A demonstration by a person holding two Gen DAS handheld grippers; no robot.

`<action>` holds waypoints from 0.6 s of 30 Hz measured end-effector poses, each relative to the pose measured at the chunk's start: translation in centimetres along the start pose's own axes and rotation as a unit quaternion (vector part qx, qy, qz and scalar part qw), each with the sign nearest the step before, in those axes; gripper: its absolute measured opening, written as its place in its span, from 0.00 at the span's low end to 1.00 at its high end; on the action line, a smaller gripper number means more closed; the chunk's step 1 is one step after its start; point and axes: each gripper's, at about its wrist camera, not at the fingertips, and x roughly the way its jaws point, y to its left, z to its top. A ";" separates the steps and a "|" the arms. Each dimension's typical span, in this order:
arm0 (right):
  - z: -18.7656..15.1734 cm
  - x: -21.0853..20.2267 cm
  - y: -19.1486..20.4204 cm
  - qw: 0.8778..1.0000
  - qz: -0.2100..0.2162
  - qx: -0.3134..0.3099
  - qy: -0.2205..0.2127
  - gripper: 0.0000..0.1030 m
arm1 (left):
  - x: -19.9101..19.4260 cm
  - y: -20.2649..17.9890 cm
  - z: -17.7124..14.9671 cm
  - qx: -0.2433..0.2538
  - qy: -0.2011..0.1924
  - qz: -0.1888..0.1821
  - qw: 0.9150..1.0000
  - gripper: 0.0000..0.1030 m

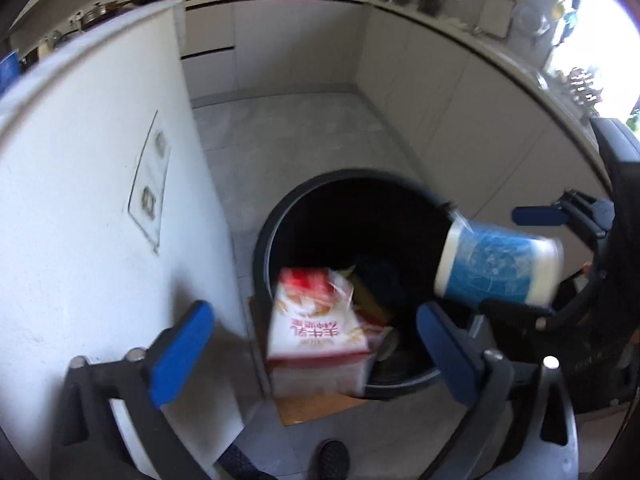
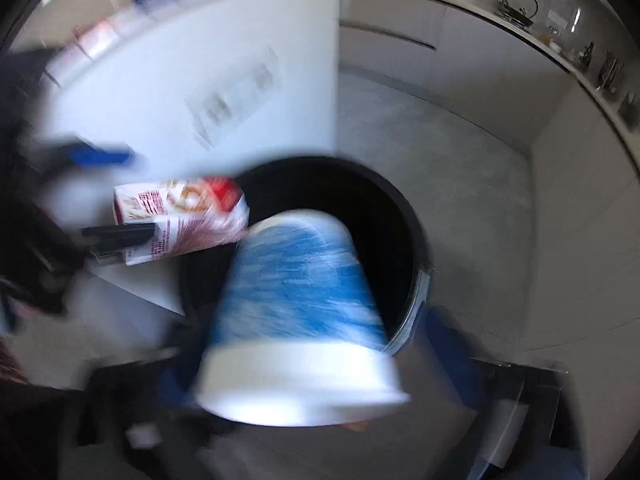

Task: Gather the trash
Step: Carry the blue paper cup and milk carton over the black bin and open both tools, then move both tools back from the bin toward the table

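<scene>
Left wrist view: left tool (image 1: 316,344) spread wide, pads clear of the red-and-white carton (image 1: 320,328), which sits over the near rim of the black bin (image 1: 264,240). Right wrist view, blurred: right tool (image 2: 320,368) spread apart, blue-and-white cup (image 2: 296,320) loose between its fingers, over the bin mouth.

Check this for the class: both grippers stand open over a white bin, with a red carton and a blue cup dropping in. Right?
Not quite: the bin is black, not white, as the left wrist view shows. The left gripper and right gripper stand open, red carton and blue cup loose above it.
</scene>
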 end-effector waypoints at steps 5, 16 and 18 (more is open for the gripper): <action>-1.1 -0.2 -1.8 0.999 -0.016 0.026 -0.014 1.00 | 0.2 -0.2 -1.1 -0.001 0.004 0.022 1.000 1.00; -1.8 -2.4 -1.3 0.997 -0.049 0.048 -0.022 1.00 | -1.6 0.4 -0.2 0.009 -0.011 0.021 1.000 1.00; -1.5 -3.5 -1.2 0.996 -0.065 0.059 -0.026 1.00 | -2.3 0.0 0.0 0.013 -0.017 0.019 1.000 1.00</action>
